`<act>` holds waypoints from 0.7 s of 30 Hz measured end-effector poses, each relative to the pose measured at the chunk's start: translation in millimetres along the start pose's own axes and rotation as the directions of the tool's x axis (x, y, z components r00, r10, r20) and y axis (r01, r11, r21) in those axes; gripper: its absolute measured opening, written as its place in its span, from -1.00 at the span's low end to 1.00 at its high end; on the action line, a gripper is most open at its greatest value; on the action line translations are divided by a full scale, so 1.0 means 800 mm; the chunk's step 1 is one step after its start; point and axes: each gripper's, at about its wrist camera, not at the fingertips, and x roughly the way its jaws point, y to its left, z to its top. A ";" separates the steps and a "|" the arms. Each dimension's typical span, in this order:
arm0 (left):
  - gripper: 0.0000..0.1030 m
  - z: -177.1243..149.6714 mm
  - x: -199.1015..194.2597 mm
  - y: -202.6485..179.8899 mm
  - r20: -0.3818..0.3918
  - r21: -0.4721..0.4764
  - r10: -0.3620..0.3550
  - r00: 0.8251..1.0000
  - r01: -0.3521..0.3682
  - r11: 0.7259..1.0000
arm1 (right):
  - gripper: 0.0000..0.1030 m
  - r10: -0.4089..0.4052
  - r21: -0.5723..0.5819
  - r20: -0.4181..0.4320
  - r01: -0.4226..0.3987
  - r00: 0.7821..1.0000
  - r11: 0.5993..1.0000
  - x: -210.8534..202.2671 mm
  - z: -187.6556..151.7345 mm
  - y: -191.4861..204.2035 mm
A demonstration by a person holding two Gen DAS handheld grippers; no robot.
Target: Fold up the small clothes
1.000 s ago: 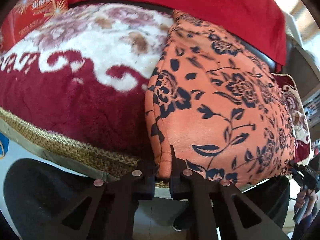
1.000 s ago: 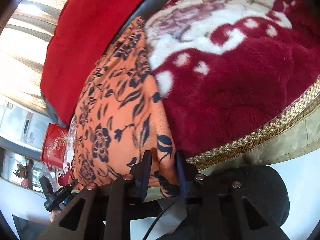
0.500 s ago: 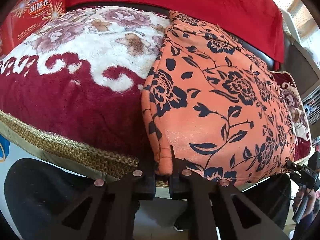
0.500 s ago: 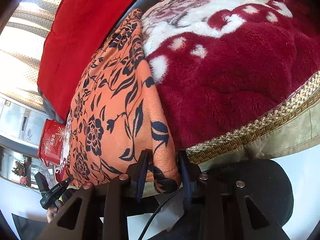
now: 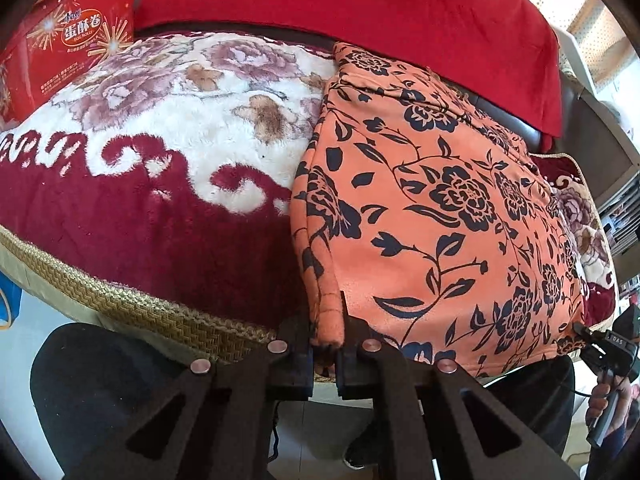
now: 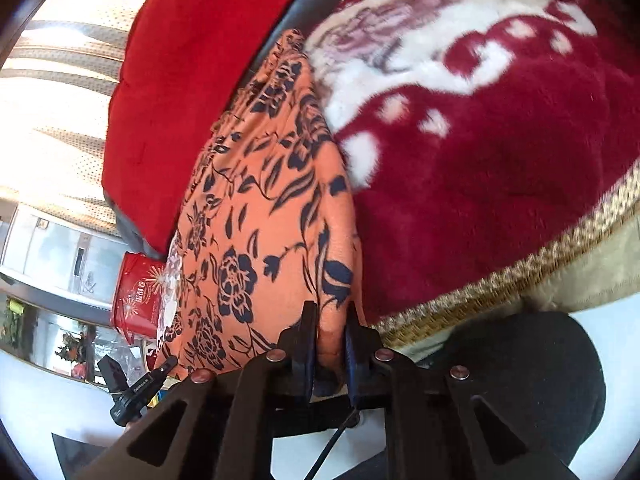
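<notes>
An orange garment [image 5: 440,208] with dark blue flowers lies flat on a plush seat cover, its near edge hanging toward me. My left gripper [image 5: 325,336] is shut on the folded near-left corner. In the right wrist view the same garment [image 6: 260,208] runs away to the upper left. My right gripper [image 6: 330,332] has the near-right corner between its jaws, which are closing, and the pads press on the cloth. Each gripper shows small in the other's view: the right gripper [image 5: 600,346] at the far corner, the left gripper [image 6: 136,384] low on the left.
The garment lies on a red and white plush cover [image 5: 140,208] with a woven gold hem [image 5: 132,300]. Behind it sits a red cushion [image 5: 360,12], with a red tin [image 5: 68,40] at the back left. A person's dark-clothed knee [image 6: 540,380] is under the seat's front edge.
The right gripper's jaws have narrowed onto the garment's corner, which sat loosely between them before. The left gripper keeps its hold on the other corner.
</notes>
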 end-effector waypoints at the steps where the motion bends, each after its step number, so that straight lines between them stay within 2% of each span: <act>1: -0.85 0.000 0.003 0.002 -0.006 -0.003 0.001 1.000 -0.001 1.000 | -0.72 -0.009 -0.003 -0.011 0.009 1.000 1.000 0.004 0.001 0.000; 4: -0.85 -0.001 0.006 0.006 -0.013 -0.014 -0.002 1.000 0.002 1.000 | -0.72 -0.030 -0.001 -0.035 0.030 0.999 1.000 0.014 0.001 -0.004; 7: -0.85 -0.002 0.008 0.005 -0.017 -0.009 0.003 1.000 -0.004 1.000 | -0.72 -0.072 0.027 -0.005 0.072 0.997 0.997 0.011 0.001 -0.015; 10: -0.85 -0.002 0.013 0.005 -0.026 -0.010 0.006 1.000 -0.007 1.000 | -0.72 -0.043 0.071 0.000 0.043 0.999 0.997 0.010 0.004 -0.026; 15: -0.85 -0.002 0.014 0.006 -0.033 -0.009 0.012 0.999 -0.012 1.000 | -0.82 -0.072 0.018 -0.027 0.073 0.997 0.997 0.015 0.004 -0.018; 18: -0.85 0.001 0.008 0.003 -0.023 -0.007 0.014 1.000 -0.015 1.000 | -0.86 -0.054 0.008 -0.015 0.054 0.998 0.999 0.010 0.004 -0.007; 21: -0.85 0.008 -0.016 -0.002 0.034 0.000 0.000 0.999 0.000 1.000 | -0.87 0.004 0.015 0.033 -0.004 0.999 1.000 -0.013 0.004 0.008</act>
